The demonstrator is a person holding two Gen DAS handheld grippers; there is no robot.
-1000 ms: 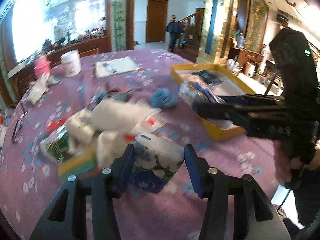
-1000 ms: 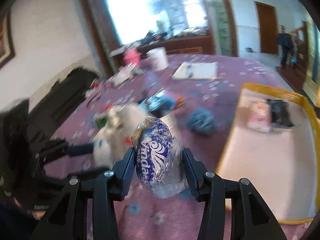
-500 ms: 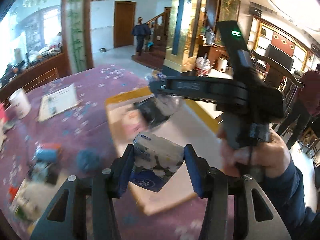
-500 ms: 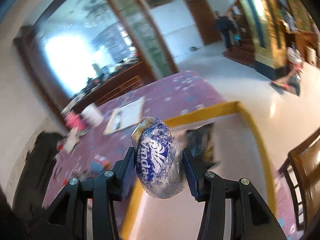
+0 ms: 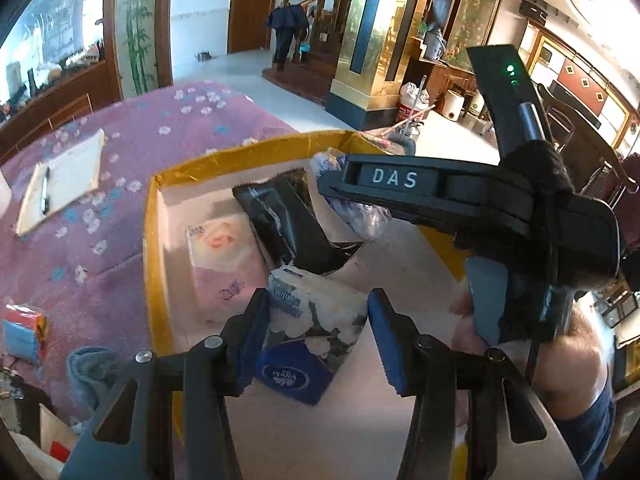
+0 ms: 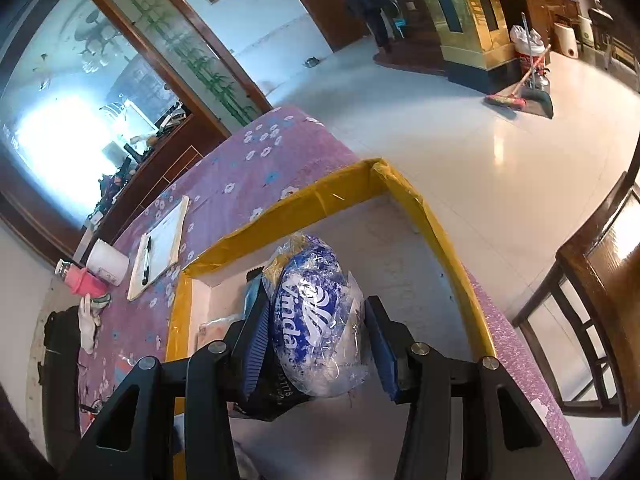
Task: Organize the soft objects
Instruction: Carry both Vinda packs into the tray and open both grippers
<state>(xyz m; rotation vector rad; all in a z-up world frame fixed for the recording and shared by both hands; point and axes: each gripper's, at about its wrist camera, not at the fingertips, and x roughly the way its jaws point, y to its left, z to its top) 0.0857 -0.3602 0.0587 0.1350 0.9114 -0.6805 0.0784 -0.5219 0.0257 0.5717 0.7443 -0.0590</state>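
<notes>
Nearest in the left wrist view, the left gripper (image 5: 316, 340) has its two blue-padded fingers partly closed on a tissue pack (image 5: 310, 336) printed with white flowers and a blue base. The left pad presses against the pack's side; the right pad looks to be just touching or barely clear of it, hard to tell at this angle. The pack hangs above the pale floor of a yellow-rimmed tray (image 5: 154, 240).

In the right wrist view, the right gripper (image 6: 316, 344) is closed to about the same width on a blue-and-white Vinda tissue bundle (image 6: 316, 320) in crinkled clear plastic, both pads pressed into its sides. It too is held over the tray (image 6: 436, 224).

Further in, lying in the tray, are a pink tissue packet (image 5: 222, 252) and, beside it, a black foil pouch (image 5: 292, 220) tilted across the middle.

Beyond the tray, on the purple flowered tablecloth (image 5: 120, 152), rests a notepad with a pen (image 5: 60, 184). A white cup (image 6: 107, 261) and a pink container (image 6: 82, 282) stand near the table's far edge.
</notes>
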